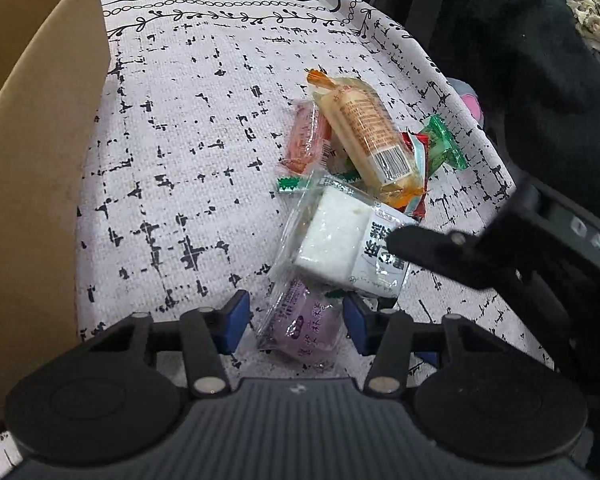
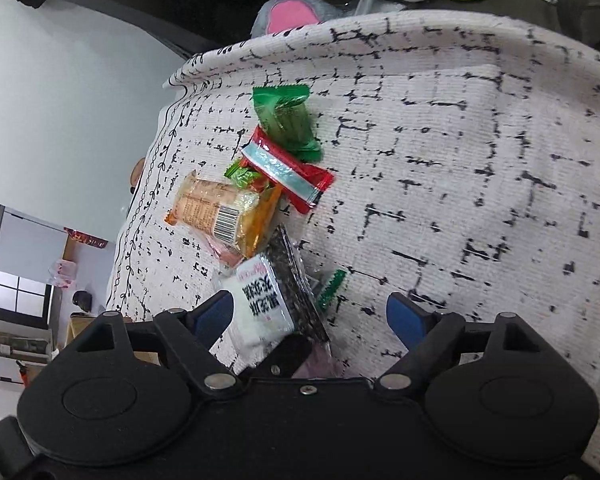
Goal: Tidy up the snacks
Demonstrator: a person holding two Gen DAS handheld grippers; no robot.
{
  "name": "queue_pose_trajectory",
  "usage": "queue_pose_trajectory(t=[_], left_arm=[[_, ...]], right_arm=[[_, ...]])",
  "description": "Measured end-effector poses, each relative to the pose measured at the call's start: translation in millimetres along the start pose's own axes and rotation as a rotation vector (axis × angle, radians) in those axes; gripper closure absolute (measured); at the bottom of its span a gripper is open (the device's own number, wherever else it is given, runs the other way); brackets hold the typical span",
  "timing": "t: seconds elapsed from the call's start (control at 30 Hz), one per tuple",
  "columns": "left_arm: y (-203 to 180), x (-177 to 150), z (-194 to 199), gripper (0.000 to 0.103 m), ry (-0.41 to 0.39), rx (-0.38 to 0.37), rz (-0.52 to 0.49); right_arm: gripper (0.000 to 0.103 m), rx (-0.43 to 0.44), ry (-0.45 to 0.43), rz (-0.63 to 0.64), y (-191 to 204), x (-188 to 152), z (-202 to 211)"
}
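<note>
- While both grippers hang over the patterned cloth (image 1: 188, 168), the left gripper (image 1: 296, 322) stands about half open, its blue pads on either side of a purple snack packet (image 1: 304, 332).
- Its right pad (image 1: 354, 322) looks to be against the packet's edge; the left pad (image 1: 236, 320) stands clear, with cloth showing in the gap. I cannot tell whether the packet is pinched.
- Just ahead of that gripper lies a white snack packet (image 1: 340, 240), overlapping the purple one's far end.
- Beyond it sit an orange packet (image 1: 364, 136), a red one (image 1: 306, 138) to its left and a green one (image 1: 440, 142) to its right.
- To the left gripper's left stands a cardboard box (image 1: 40, 152).
- The right gripper (image 2: 310, 316) is spread wide, holding nothing.
- The white packet (image 2: 264, 300) lies between its pads, nearer the left pad (image 2: 216, 314); the right pad (image 2: 406, 320) is over bare cloth (image 2: 460, 160).
- Ahead of it lie the orange packet (image 2: 216, 212), a red-and-silver wrapper (image 2: 288, 168) and the green packet (image 2: 286, 120).
</note>
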State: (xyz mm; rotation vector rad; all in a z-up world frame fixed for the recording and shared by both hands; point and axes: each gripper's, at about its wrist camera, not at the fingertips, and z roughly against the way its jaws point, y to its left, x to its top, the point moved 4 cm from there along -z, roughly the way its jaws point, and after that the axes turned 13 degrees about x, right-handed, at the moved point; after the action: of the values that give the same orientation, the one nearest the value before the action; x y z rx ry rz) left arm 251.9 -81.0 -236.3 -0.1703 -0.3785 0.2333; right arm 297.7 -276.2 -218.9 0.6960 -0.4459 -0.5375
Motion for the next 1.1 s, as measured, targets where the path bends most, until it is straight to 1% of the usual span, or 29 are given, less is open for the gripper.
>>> queue_pose_trajectory(t=[0.07, 0.17, 0.2, 0.23, 0.27, 0.3, 0.33, 0.37, 0.4, 0.43, 0.53, 0.57, 0.67, 0.87, 1.1], left_arm=[[2.5, 0.1, -0.1, 0.062, 0.002, -0.001, 0.004], [4.8, 1.0, -1.2, 0.068, 0.010, -0.014, 0.014], [5.4, 1.0, -1.2, 0.069, 0.012, -0.019, 0.016], [5.6, 0.7, -1.1, 0.070, 0.010, -0.019, 0.015], [5.5, 0.3, -1.0, 0.071, 0.009, -0.019, 0.014], [5.6, -0.2, -0.2, 0.072, 0.009, -0.020, 0.016], [5.4, -0.3, 0.4, 0.073, 0.011, -0.021, 0.018], [5.7, -0.6, 1.5, 0.075, 0.013, -0.022, 0.019], [6.2, -0.8, 3.4, 0.075, 0.013, -0.024, 0.023], [6.8, -1.0, 4.7, 0.077, 0.015, -0.024, 0.024], [10.3, -2.2, 11.7, 0.080, 0.011, -0.019, 0.033], [11.1, -2.3, 14.3, 0.089, 0.007, -0.018, 0.035], [14.4, -2.5, 21.9, 0.092, 0.004, -0.018, 0.043], [15.8, -1.2, 41.6, 0.096, -0.034, -0.010, 0.037], [17.8, 0.1, 61.3, 0.097, -0.068, 0.001, 0.031]], right_arm=[[0.021, -0.002, 0.002, -0.010, -1.2, -0.6, -4.3], [0.036, 0.000, 0.017, -0.013, -3.0, -2.8, -8.8], [0.046, 0.011, 0.021, -0.015, -3.5, -3.6, -9.7], [0.059, 0.032, 0.023, -0.020, -2.8, -4.5, -10.1], [0.067, 0.055, 0.027, -0.019, -1.2, -5.3, -9.6], [0.070, 0.079, 0.035, -0.008, 2.9, -6.2, -9.6], [0.077, 0.082, 0.038, 0.005, 5.4, -6.9, -8.7], [0.080, 0.092, 0.036, 0.014, 7.3, -8.0, -6.9], [0.088, 0.101, 0.033, 0.017, 8.2, -7.3, -6.9], [0.091, 0.112, 0.034, 0.020, 8.9, -7.8, -5.3], [0.095, 0.138, 0.018, 0.027, 13.6, -7.9, 1.2], [0.095, 0.149, 0.012, 0.035, 15.7, -7.4, 4.2], [0.097, 0.172, -0.008, 0.056, 21.6, -5.5, 12.0], [0.098, 0.200, -0.041, 0.073, 25.8, -5.4, 29.4], [0.098, 0.246, -0.089, 0.079, 33.2, 2.1, 44.1]])
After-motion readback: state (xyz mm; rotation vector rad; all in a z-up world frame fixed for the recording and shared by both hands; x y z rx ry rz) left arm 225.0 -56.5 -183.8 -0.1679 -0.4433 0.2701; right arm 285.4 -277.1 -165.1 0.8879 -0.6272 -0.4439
